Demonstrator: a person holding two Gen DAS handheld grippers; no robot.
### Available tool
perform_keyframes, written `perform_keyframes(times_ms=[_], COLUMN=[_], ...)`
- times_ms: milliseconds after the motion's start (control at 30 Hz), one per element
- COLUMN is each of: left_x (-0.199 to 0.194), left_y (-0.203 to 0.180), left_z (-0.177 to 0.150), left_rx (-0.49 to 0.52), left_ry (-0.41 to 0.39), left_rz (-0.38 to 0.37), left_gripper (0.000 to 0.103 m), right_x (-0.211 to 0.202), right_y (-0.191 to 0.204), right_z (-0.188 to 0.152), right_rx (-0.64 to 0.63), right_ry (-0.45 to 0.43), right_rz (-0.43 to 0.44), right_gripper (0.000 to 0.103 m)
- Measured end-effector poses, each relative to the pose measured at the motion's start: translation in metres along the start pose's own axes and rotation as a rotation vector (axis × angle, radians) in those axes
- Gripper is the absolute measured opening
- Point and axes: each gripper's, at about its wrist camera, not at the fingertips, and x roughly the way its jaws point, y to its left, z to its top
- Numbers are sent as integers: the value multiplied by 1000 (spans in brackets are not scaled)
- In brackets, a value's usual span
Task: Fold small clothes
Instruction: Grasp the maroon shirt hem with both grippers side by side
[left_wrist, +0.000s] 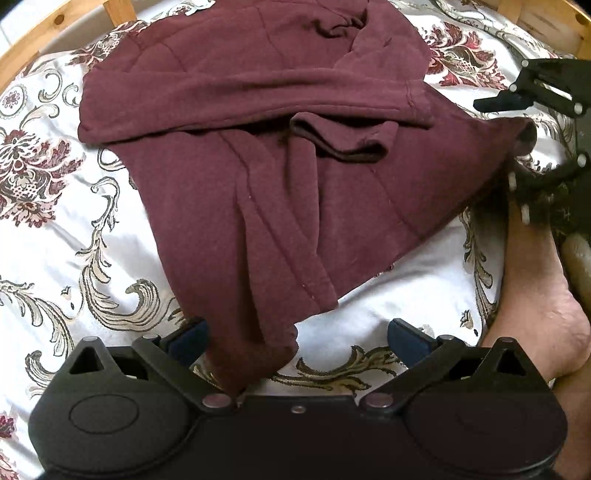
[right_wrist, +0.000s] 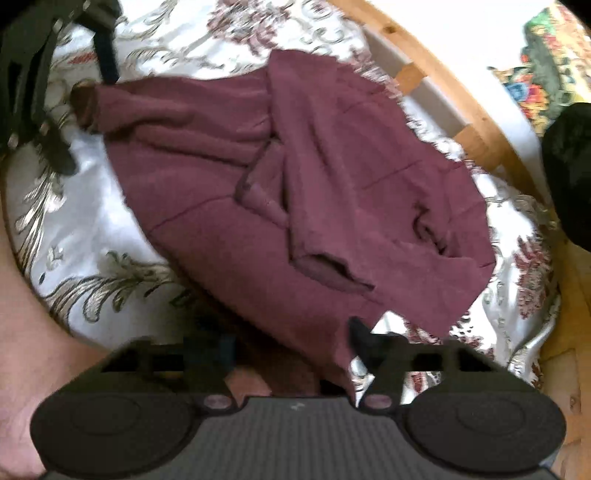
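Maroon sweatshirt (left_wrist: 258, 155) lies partly folded on the floral bedspread (left_wrist: 55, 229), sleeves crossed over the body, wooden bed frame (left_wrist: 44, 40) beyond; judge it thick, soft fleece-knit, light, limp and grippy against the slick satin cover, so expect the cloth to drape and drag rather than hold shape. Your left claw (left_wrist: 295, 332) stands spread, hem corner lying between its blue fingers (left_wrist: 406, 341) unpinched; your right claw (right_wrist: 291, 343) has narrowed around the opposite hem corner, though blur hides whether it presses. Take hold at the doubled, ribbed hem corners, where seams give bite.
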Motion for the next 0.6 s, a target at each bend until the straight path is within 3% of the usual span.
perform_keyframes(times_ms=[33,67,100,233,367,600], left_x=[0,0,1,3,7,16], left_y=[-1,-2,-3,-12,-25,-35], left_z=[0,0,1,0,0,6], left_rx=[5,11,17,72,155,240], left_ry=[-1,-1,-1,2,-1,2], left_rz=[0,2,4,39,135,196], left_gripper=[102,102,102,102,101,101], right_x=[-3,-7,-12,-28,-33,-33], right_y=[-4,-10,-16,-43,-68,-85], right_z=[0,-1,-2,-1,-3,-7], right_rx=[24,52,92,254,406,516], right_ry=[-15,-34,-67,-164,-227,-274], right_rz=[3,9,20,72,136,173], right_gripper=[21,12,9,8,8,8])
